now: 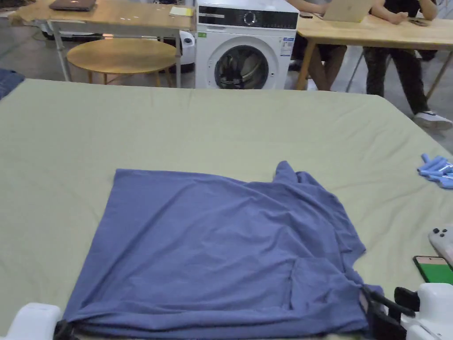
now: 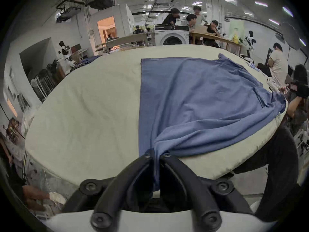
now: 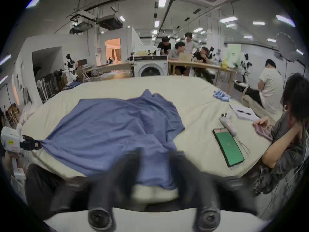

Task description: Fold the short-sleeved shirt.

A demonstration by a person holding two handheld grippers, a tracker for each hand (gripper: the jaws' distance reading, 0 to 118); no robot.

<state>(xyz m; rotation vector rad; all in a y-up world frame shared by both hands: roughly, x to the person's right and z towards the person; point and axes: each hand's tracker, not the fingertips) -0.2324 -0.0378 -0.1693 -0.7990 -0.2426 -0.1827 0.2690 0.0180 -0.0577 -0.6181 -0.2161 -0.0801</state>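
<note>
A blue short-sleeved shirt (image 1: 212, 248) lies spread on the pale green padded surface (image 1: 221, 124), its right side rumpled with a sleeve folded over. My left gripper (image 1: 62, 330) is at the shirt's near left corner. In the left gripper view its jaws (image 2: 156, 155) are shut on a bunched fold of the shirt (image 2: 200, 101). My right gripper (image 1: 376, 305) is at the near right corner. In the right gripper view its jaws (image 3: 157, 152) are blurred and stand apart, with the shirt's edge (image 3: 108, 131) lying between them. The left gripper (image 3: 33, 144) pulls the cloth taut there.
A phone with a green screen (image 1: 435, 270) and a white device (image 1: 442, 241) lie right of the shirt, blue items (image 1: 438, 170) farther back. A person (image 3: 292, 126) sits at the right edge. A washing machine (image 1: 243, 48) and wooden tables stand beyond.
</note>
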